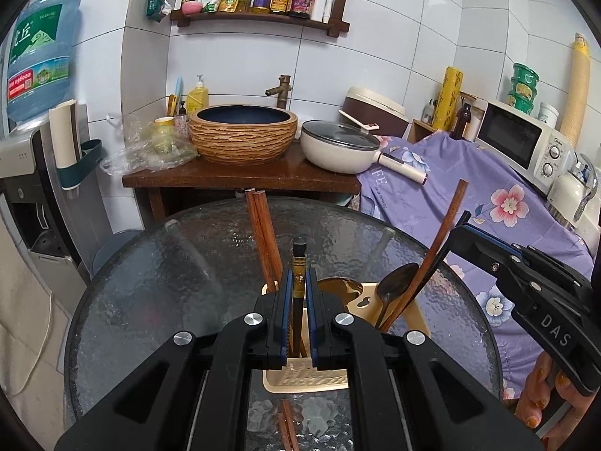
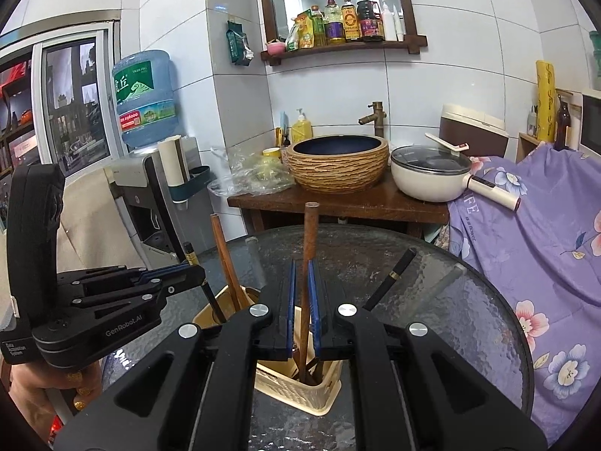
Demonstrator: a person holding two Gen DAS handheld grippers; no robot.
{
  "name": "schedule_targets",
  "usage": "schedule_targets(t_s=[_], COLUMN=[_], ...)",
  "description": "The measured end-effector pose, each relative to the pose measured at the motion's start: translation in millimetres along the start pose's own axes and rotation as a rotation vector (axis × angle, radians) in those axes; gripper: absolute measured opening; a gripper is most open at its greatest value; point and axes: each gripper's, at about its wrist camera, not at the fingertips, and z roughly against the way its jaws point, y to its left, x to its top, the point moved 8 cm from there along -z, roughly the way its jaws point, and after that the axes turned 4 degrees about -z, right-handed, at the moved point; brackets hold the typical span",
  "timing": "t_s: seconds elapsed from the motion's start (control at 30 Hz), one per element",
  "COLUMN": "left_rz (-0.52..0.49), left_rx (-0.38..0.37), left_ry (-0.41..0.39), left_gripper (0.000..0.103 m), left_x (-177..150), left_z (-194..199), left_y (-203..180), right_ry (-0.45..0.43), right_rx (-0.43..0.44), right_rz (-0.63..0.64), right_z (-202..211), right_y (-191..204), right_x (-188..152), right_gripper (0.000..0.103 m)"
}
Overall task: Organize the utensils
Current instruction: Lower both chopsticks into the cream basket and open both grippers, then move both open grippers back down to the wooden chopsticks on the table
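Observation:
My left gripper (image 1: 299,276) is shut on a black chopstick (image 1: 298,253) with a gold band, held upright over the cream utensil holder (image 1: 415,317) on the round glass table (image 1: 169,282). A pair of brown chopsticks (image 1: 263,233) stands in its left compartment, a dark spoon (image 1: 398,283) in its right. My right gripper (image 2: 302,268) is shut on a long brown wooden stick (image 2: 311,225) whose lower end dips into the holder (image 2: 296,391). Each gripper shows in the other's view: the right gripper (image 1: 460,225) and the left gripper (image 2: 197,272). A second black chopstick (image 2: 392,276) slants behind my right finger.
Behind the table stands a wooden counter (image 1: 240,178) with a ribbed basin (image 1: 242,133) and a white lidded pan (image 1: 338,146). A purple flowered cloth (image 2: 533,233) covers the right side. A water dispenser (image 2: 146,184) stands at the left.

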Motion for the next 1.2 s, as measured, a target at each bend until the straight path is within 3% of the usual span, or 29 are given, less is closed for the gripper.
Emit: schedule_targets(t_s=[0.03,0.1,0.17,0.27,0.33,0.53,0.57,0.6,0.7,0.83,1.2], left_rz=[-0.004,-0.015,-0.023,-0.050,-0.085,-0.167,-0.181,-0.190,-0.195,-0.168,-0.160], left_rx=[0.000,-0.013,-0.019,0.012,0.035,0.085,0.091,0.097,0.089,0.053,0.000], left_ry=[-0.007,-0.024,-0.045,-0.102,-0.109,0.008,0.038,0.067,0.172,0.267,0.319], left_gripper=[0.011,0.021,0.049,0.061,0.068,0.068,0.066,0.063,0.053,0.043,0.041], left_x=[0,1,-1,-7,-20,-97,-111,-125,-172,-211,-235], left_z=[3,12,23,45,55,50,46,42,25,6,-6], left_y=[0,-1,-3,-3,-4,1,2,4,6,6,-1], right_ry=[-0.002,-0.004,-0.025,-0.069,-0.074,-0.078,-0.065,-0.051,0.001,0.063,0.150], right_rx=[-0.003,0.009,0.018,0.026,0.038,0.026,0.029,0.035,0.048,0.046,0.044], right_rz=[0.002,-0.001,-0.006,-0.006,-0.011,0.053,0.064,0.063,0.053,0.027,-0.050], right_z=[1,6,13,31,41,66,68,68,65,58,45], right_y=[0,0,0,2,4,19,22,24,27,25,10], right_x=[0,-1,-1,-5,-12,-57,-69,-79,-110,-146,-190], right_gripper=[0.010,0.031,0.047,0.047,0.055,0.060,0.068,0.070,0.070,0.070,0.070])
